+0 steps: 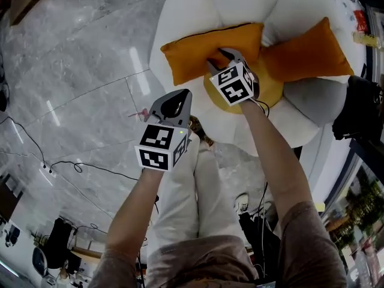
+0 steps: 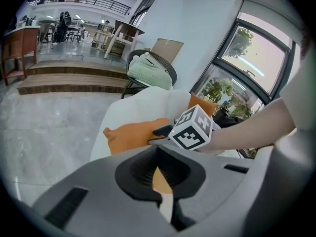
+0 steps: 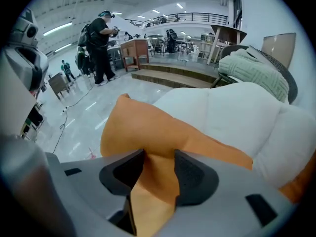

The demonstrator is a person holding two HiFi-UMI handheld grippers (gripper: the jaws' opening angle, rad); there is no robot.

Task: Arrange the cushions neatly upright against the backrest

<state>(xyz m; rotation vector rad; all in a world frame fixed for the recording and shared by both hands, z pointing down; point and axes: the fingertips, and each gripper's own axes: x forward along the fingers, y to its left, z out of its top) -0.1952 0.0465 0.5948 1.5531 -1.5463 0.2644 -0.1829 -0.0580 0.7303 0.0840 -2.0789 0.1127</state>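
Observation:
A white round armchair (image 1: 198, 11) holds two orange cushions. The left cushion (image 1: 198, 56) leans on the backrest, and my right gripper (image 1: 225, 57) is shut on its lower edge. In the right gripper view the orange fabric (image 3: 143, 127) is bunched between the jaws and touches both pads of the gripper (image 3: 154, 174). The right cushion (image 1: 309, 53) leans at the chair's right side. A yellow seat pad (image 1: 273, 92) shows under my right hand. My left gripper (image 1: 177, 98) hangs over the floor before the chair, shut on nothing; its own view (image 2: 160, 181) looks at the left cushion (image 2: 131, 135).
A black bag (image 1: 360, 107) sits right of the armchair. Cables (image 1: 60, 164) run over the grey marble floor at the left. A dark chair with a green blanket (image 3: 256, 70) stands behind the armchair. A person (image 3: 101, 43) stands far off near wooden steps.

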